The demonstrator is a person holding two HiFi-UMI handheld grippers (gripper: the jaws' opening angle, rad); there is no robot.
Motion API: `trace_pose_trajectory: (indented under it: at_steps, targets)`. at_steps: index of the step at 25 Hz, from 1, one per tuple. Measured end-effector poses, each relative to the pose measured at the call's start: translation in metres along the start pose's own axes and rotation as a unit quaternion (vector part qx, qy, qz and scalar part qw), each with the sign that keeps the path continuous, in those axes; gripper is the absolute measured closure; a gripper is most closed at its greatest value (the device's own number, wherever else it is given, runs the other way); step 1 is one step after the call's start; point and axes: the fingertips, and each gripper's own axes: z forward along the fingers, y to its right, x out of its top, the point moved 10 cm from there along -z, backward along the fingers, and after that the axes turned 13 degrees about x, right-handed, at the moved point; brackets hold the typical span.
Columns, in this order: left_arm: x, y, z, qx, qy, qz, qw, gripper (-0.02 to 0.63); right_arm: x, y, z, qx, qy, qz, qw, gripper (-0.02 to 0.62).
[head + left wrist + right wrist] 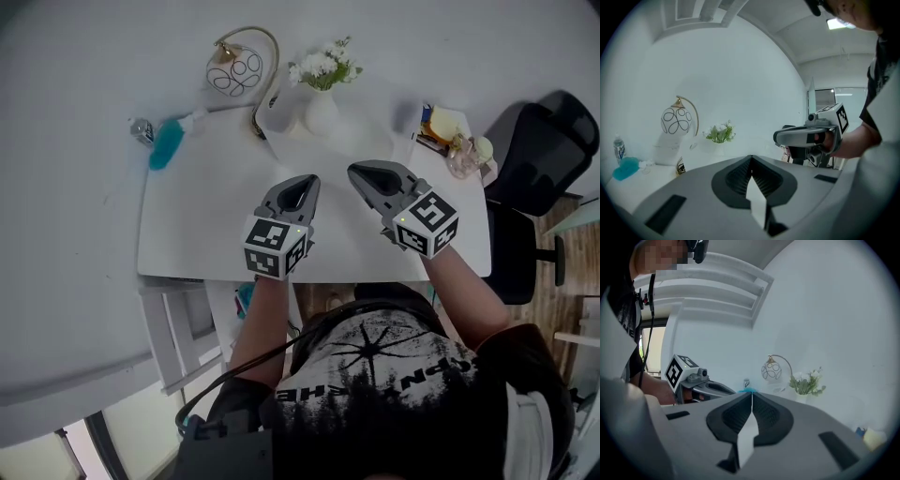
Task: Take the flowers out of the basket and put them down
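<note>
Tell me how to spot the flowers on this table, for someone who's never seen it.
On the white table, look along the far edge. Just right of the globe lamp with the gold arc stands a white container. The flowers sit in it: small white blooms with green leaves, the only plant there.

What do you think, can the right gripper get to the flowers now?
Probably yes. Nothing stands on the table between the right gripper and the flowers, and the lamp stands off to the side. Its jaws are shut, though, so they would have to open first.
</note>
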Motion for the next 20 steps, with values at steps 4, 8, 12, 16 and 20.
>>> trace_pose_trajectory:
  at_steps: [4,8,12,16,20]
  targets:
    - [0.015,-0.010,0.021,0.003,0.003,0.006,1.0000,0.595,0.018,0.026,0.010,0.001,-0.015,-0.003,1.000,0.575]
    - [0.025,-0.018,0.041,0.003,0.006,0.006,1.0000,0.595,0.031,0.050,0.019,0.000,-0.029,-0.001,1.000,0.575]
    - [0.033,-0.031,0.059,0.003,0.007,0.000,1.0000,0.595,0.049,0.081,0.031,0.006,-0.030,0.007,0.999,0.575]
    - [0.034,-0.046,0.071,0.011,0.002,-0.010,0.9999,0.595,0.050,0.110,0.045,0.014,-0.040,0.027,0.999,0.575]
    - [0.035,-0.058,0.081,0.014,-0.004,-0.015,0.9998,0.595,0.042,0.134,0.060,0.014,-0.066,0.029,0.997,0.575]
